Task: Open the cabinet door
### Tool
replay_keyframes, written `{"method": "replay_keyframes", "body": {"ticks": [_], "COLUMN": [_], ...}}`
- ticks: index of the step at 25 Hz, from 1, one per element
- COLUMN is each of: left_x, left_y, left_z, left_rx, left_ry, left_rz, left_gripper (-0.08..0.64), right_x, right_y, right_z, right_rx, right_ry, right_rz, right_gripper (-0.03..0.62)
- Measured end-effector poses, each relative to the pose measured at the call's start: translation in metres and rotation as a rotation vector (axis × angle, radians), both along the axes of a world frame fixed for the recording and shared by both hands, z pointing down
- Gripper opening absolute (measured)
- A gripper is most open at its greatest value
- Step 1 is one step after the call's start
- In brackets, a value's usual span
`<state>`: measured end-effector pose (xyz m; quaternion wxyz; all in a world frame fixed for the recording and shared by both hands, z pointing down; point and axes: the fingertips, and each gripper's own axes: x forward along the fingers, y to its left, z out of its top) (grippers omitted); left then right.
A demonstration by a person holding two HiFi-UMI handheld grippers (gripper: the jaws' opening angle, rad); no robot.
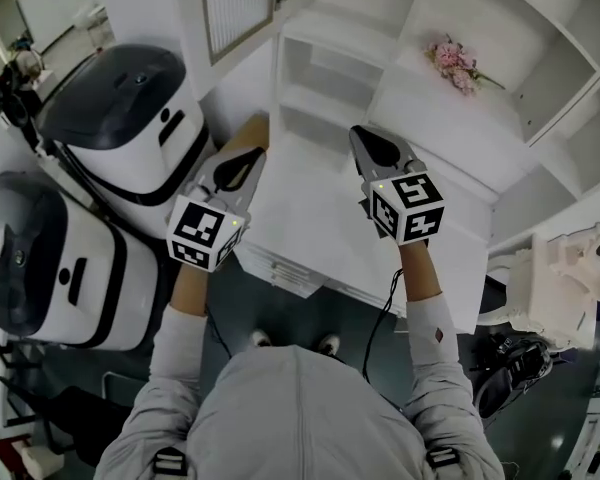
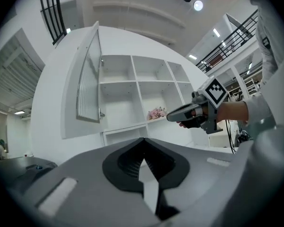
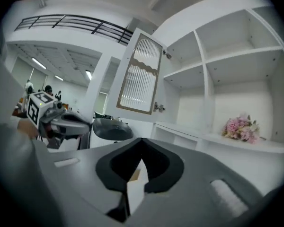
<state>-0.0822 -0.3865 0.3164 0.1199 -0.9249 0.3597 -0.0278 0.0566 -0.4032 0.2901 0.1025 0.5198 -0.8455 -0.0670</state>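
Holding one gripper per hand, person in grey sleeves stands at front edge of white cabinet point(image 1: 310, 223), arms out over its counter.

1. left gripper point(image 1: 248, 158): over counter's left edge, pointing level at the shelves. Jaws together, tips meeting, nothing btwn them.
2. right gripper point(image 1: 363, 133): over counter's ctr, well apart from left gripper, same heading. Jaws together, tips meeting, empty.
3. Two white appliances w/ dark lids: nearer one point(image 1: 50, 258) off counter's front-left corner, farther one point(image 1: 130, 118) just beside cabinet's left side.
4. cabinet door point(image 3: 139, 74): white frame, ribbed glass panel. Stands open, swung outward off left edge of upper-left compartment, metal fittings on its cabinet-side edge. Well apart from both grippers.
5. Shelving behind counter: open white compartments in rows, small low ones at counter level. Compartment behind the door is exposed.
6. pink flowers point(image 1: 455, 63): lying on a shelf right of the door's column, near that shelf's back wall.
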Motion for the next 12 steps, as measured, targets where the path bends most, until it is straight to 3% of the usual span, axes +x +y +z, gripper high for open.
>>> {"method": "replay_keyframes", "body": {"ticks": [3,12], "left_x": [0.019,0.053], "left_y": [0.003,0.013], "left_z": [-0.014,-0.023], "left_rx": [0.037,0.063], "left_ry": [0.003,0.001], "left_rz": [0.004,0.012], "left_gripper": [0.018,0.018], "right_x": [0.027,0.094], "right_y": [0.021,0.065], "right_z": [0.003,0.005], "right_rx": [0.008,0.005], "right_ry": [0.054,-0.003], "right_rz": [0.03,0.115], "right_gripper": [0.002,0.002]}}
